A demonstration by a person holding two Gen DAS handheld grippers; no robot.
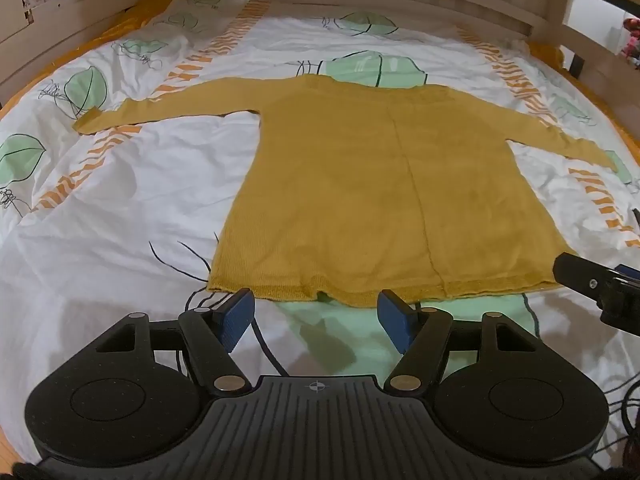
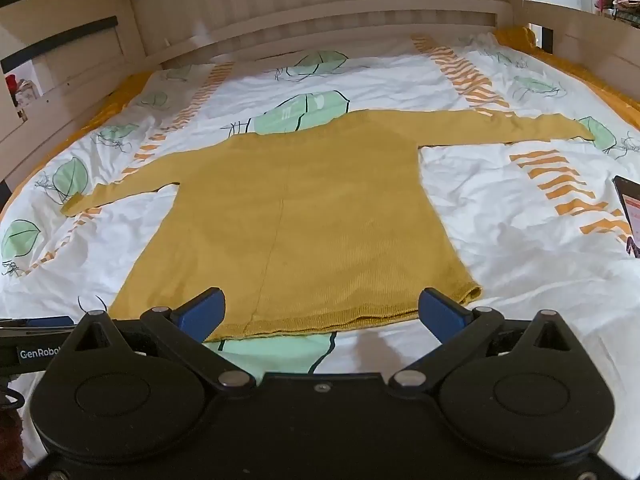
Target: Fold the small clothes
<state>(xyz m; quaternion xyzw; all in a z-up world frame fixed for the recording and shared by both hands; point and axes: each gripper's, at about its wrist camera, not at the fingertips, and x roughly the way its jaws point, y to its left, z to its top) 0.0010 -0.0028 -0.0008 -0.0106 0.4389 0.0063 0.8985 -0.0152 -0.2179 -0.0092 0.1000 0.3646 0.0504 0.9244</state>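
Note:
A mustard-yellow knit sweater [image 1: 360, 184] lies flat on the bed with both sleeves spread out sideways and its hem toward me; it also shows in the right wrist view [image 2: 300, 220]. My left gripper [image 1: 316, 308] is open and empty, just in front of the hem near its left half. My right gripper [image 2: 320, 312] is open and empty, its blue fingertips level with the hem's right half. The right gripper's body shows at the right edge of the left wrist view [image 1: 600, 284].
The bed has a white duvet [image 1: 120, 208] printed with green leaves and orange stripes. A wooden headboard [image 2: 320, 12] and side rails surround it. A phone [image 2: 630, 208] lies on the duvet at the right edge.

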